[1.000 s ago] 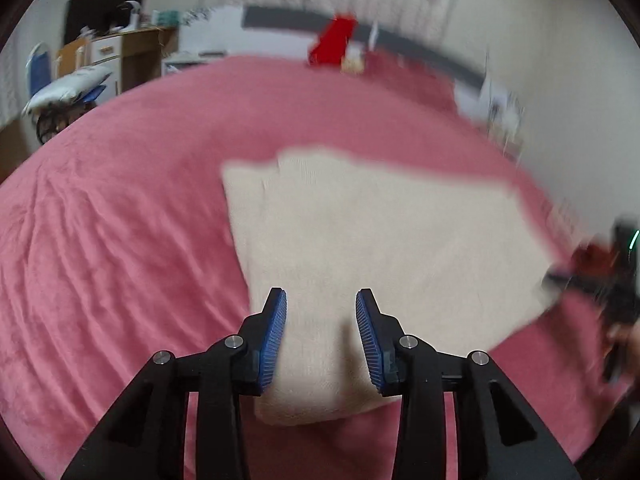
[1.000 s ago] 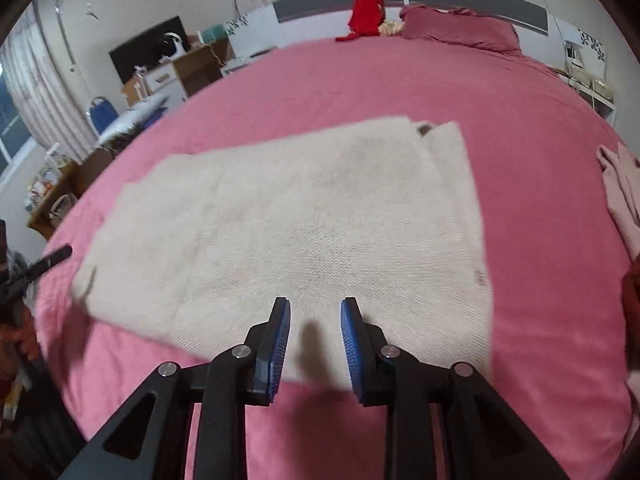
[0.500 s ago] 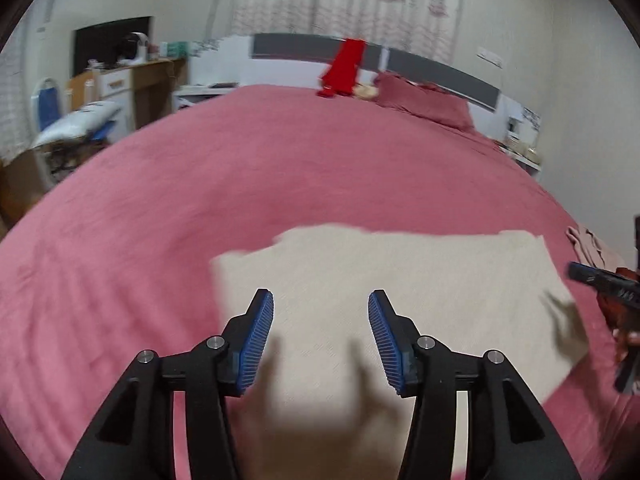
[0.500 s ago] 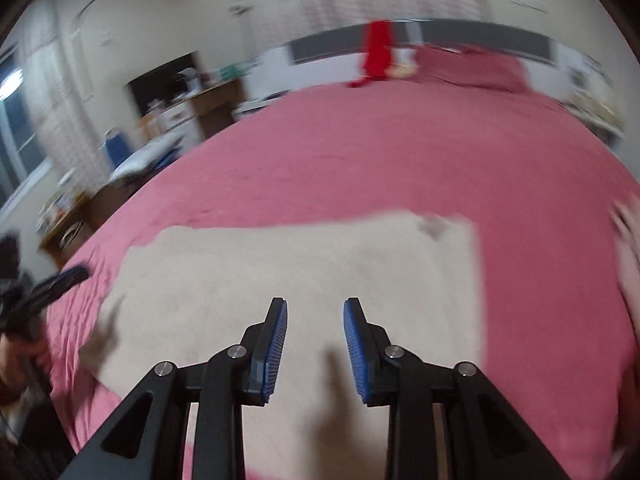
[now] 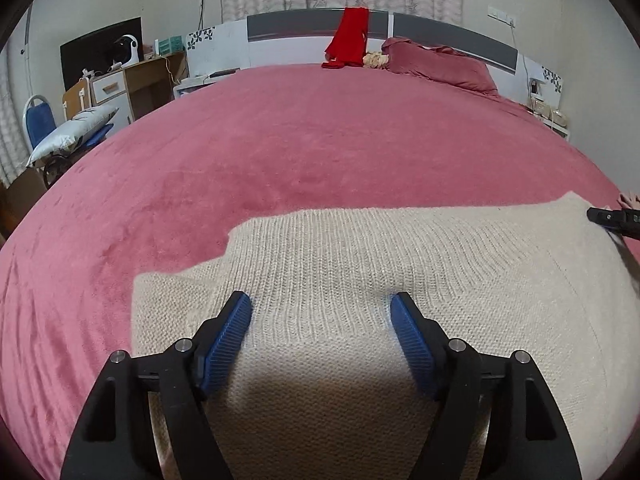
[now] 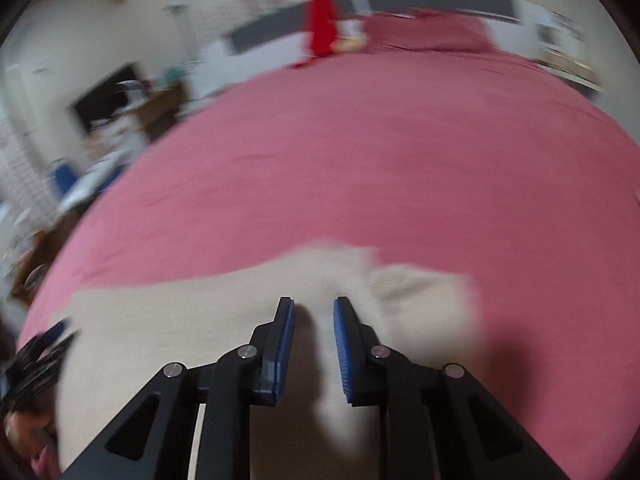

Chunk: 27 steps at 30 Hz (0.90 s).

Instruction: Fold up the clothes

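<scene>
While its jaws are opening wide, the left tool [image 5: 321, 322] hangs over the near part of the cream sweater [image 5: 400, 280], pads clear of the knit and holding nothing. The right tool [image 6: 314, 328] is closing, its narrow gap empty above the same sweater [image 6: 200, 320] (this view is smeared with blur). The sweater lies flat on the pink bed [image 5: 320, 140], near its front edge. It seems already folded into a rough rectangle, so I judge the task partly done, with at least one more fold left. Its long axis runs side to side across both views, ribbed band [image 5: 320, 312] towards the left tool; which end is the neck I cannot tell.
</scene>
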Motion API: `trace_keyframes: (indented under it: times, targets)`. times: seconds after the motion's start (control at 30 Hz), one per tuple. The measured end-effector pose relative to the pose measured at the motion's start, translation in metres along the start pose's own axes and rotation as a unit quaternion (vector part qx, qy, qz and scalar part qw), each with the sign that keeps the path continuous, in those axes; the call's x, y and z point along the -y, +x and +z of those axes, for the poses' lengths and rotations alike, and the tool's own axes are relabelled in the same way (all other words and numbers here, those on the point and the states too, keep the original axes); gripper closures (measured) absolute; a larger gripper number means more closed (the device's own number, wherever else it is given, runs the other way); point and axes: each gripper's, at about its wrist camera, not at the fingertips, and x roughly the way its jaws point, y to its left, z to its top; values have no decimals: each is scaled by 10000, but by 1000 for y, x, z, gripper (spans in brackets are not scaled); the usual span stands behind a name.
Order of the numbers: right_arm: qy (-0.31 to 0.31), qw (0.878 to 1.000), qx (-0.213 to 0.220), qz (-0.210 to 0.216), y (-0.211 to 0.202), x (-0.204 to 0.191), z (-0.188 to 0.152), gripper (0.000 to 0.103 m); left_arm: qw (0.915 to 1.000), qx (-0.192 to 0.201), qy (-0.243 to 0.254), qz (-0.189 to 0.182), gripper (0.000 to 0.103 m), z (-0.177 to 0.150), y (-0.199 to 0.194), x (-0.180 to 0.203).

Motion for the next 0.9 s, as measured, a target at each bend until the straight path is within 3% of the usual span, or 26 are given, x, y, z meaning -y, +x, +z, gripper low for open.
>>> trace_keyframes:
  times: [0.07,0.1,0.13,0.2,0.3,0.37,0.43,0.47,0.57,0.63,0.7,0.9]
  targets:
    - [451,9989,130,6,-12,13,2,82,10000,14,-46,-60,28,1,1,-3]
    - [487,9985,256,-68,-21,9,1,75,10000,14,-52,-69,28,1,2,-3]
    - [378,9984,406,-113,-31,-1,-2,73,10000,13,-44,-61,27,1,2,-3]
    - [-160,9981,548,241,-47,-30,-14,73,10000,19,-16,-33,27,-1,2,-1]
    - [-934,9926,283,723,-45,-68,-39,73,10000,27,-4,-28,27,-5,8,0]
    - [-1247,9890,-62,789,-32,-80,-56,73,10000,32,-20,-59,27,-5,11,-2]
    - [-1304,9887,26,738,-29,-72,-60,76,9999,43,-42,-100,27,-5,14,-4]
    - [-1210,9902,129,691,-32,-62,-58,76,9999,48,-54,-121,27,-5,15,-5]
    - [-563,9983,180,-14,-40,-17,-49,76,9999,38,-61,-149,25,-7,19,-5]
    - [6,9999,109,54,-49,10,-46,80,10000,18,-8,-95,24,-6,21,-3]
    - [328,9989,162,307,-66,18,-47,73,10000,22,22,-61,24,-6,22,-2]
    - [540,9976,239,363,-107,-1,-62,72,9996,-79,224,130,24,0,13,6]
